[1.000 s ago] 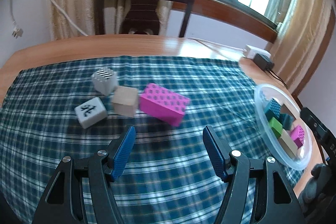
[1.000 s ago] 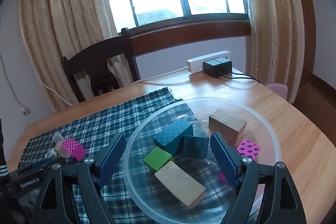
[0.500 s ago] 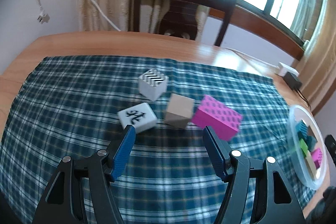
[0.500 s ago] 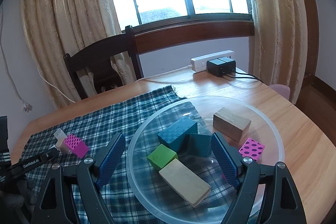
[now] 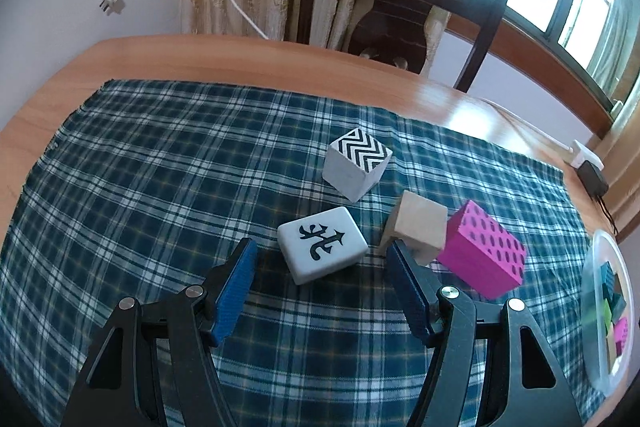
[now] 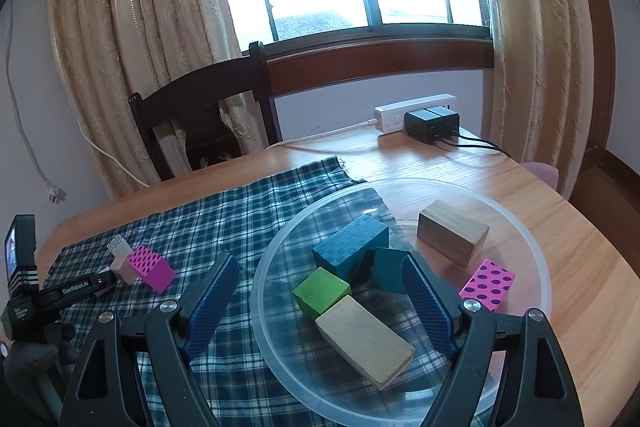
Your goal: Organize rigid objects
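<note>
Left gripper point(image 5: 320, 259), fingers apart, hovers over the white tile point(image 5: 322, 245) on the cloth; right gripper point(image 6: 320, 291), fingers apart and empty, over the clear bowl point(image 6: 532, 247) holding teal point(image 6: 352, 245), green point(image 6: 320, 291), wooden point(image 6: 452, 231) and pink point(image 6: 486, 283) blocks.

Home dining room: curtains point(image 6: 140, 39), wooden chair point(image 5: 400, 11).

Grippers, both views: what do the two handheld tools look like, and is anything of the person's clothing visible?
Both the left gripper and the right gripper share one design: black angular plastic arms with triangular cut-outs, silver round pivot pins, and long blue ribbed finger pads. The right wrist view shows the left gripper's black body from the side, with small white lettering and white stripes. A grey glove or sleeve shows beneath it.
</note>
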`<state>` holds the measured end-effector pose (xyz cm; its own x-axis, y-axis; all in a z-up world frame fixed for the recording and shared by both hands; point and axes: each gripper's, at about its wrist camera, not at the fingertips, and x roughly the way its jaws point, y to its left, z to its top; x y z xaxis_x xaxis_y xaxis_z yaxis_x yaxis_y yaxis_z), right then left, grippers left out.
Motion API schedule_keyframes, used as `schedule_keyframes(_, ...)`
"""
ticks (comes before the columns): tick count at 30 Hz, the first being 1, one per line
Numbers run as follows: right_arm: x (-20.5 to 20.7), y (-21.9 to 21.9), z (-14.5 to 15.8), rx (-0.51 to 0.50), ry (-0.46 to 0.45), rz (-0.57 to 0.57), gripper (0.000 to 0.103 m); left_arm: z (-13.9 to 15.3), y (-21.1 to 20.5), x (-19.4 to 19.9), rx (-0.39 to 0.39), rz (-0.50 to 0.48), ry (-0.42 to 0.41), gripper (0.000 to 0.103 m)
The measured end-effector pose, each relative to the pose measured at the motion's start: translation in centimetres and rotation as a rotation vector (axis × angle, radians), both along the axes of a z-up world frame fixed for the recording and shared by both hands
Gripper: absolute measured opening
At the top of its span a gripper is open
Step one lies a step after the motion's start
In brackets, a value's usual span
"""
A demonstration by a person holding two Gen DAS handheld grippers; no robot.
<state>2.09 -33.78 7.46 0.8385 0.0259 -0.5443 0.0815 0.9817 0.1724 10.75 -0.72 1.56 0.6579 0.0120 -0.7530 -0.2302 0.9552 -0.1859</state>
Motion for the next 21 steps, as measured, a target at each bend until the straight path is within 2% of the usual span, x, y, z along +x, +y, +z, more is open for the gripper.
schedule_keyframes(5, 0.0, 0.1, 0.0, 0.0, -0.001, -0.001, 0.086, -0.1, 0.1, 0.5, 0.015, 0.006, -0.004, 0.064)
schedule_keyframes(7, 0.0, 0.1, 0.0, -0.001, -0.001, -0.001, 0.086, 0.0, 0.2, 0.6, 0.014, 0.005, -0.006, 0.052)
schedule_keyframes(9, 0.0, 0.1, 0.1, -0.003, -0.001, -0.003, 0.086, 0.0, 0.2, 0.7, 0.017, -0.002, -0.006, 0.048)
schedule_keyframes(21, 0.0, 0.0, 0.1, -0.02, -0.008, -0.019, 0.086, 0.9, -0.1, -1.0, 0.021, -0.029, -0.023, 0.048)
